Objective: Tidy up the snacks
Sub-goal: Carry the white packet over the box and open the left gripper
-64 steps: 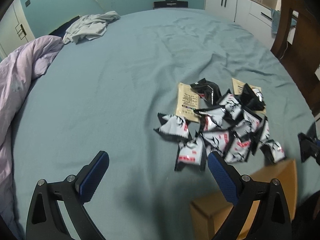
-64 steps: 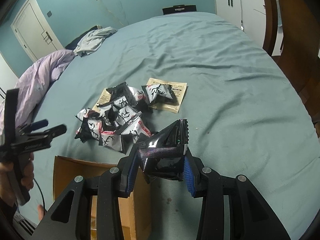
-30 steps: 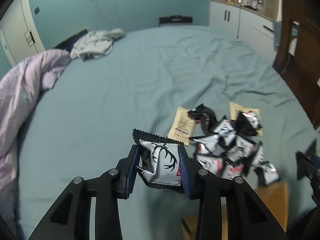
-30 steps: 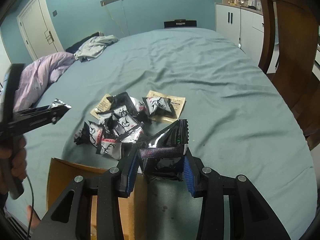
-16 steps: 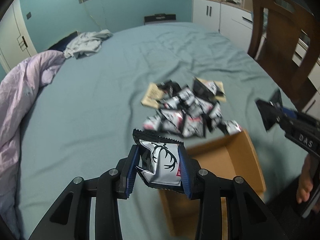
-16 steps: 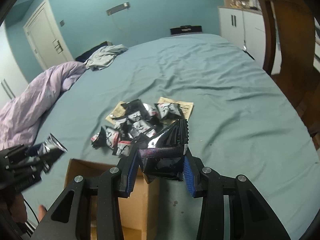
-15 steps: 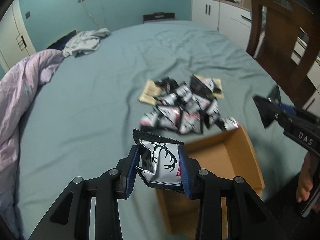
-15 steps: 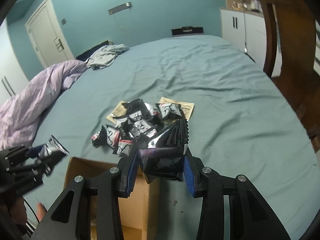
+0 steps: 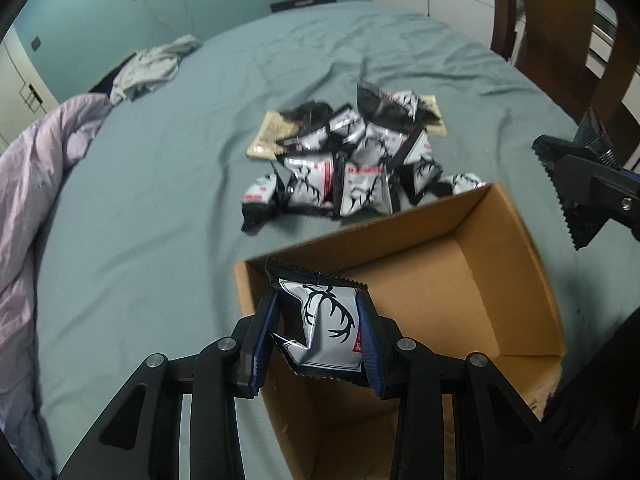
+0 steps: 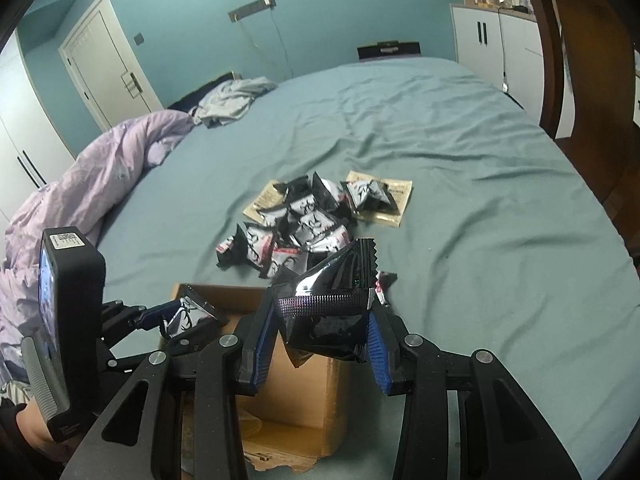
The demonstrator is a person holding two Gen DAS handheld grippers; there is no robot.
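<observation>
A silver snack packet [image 9: 320, 332] printed with black antlers is pinched between the blue pads of the left tool [image 9: 318, 344], and it hangs over the near left corner of an open cardboard box [image 9: 516, 264] whose brown inside shows bare where it can be seen. From the other side, the same left tool [image 10: 176, 316] pokes in over the box rim with that packet's silvery face showing. The right tool [image 10: 320, 340] is clamped on a glossy black snack packet [image 10: 328, 304] with a serrated top edge, held above the box's [image 10: 304, 396] right side, just over the cardboard wall. Seen from the left camera, the right tool [image 9: 588, 188] sits off beyond the box's far right corner, the black wrapper's [image 9: 576, 212] saw-tooth edge sticking out of it. Just beyond the box, on the teal bed sheet [image 10: 460, 208], lies the heap of remaining snack packets [image 10: 304, 224], black and silver with red strips, piled loosely and overlapping; two flat beige sachets [image 10: 384, 204] lie partly under the far side of the heap. The nearest packets of the heap [image 9: 352, 176] sit close against the box's far wall. Over to the left a lilac duvet [image 10: 88, 192] is bunched along the bed's edge, and a grey garment [image 10: 232, 100] lies crumpled near the head of the bed. A dark wooden chair [image 10: 592, 56] stands at the right of the bed, with white cabinets [image 10: 492, 40] behind it against the teal wall.
</observation>
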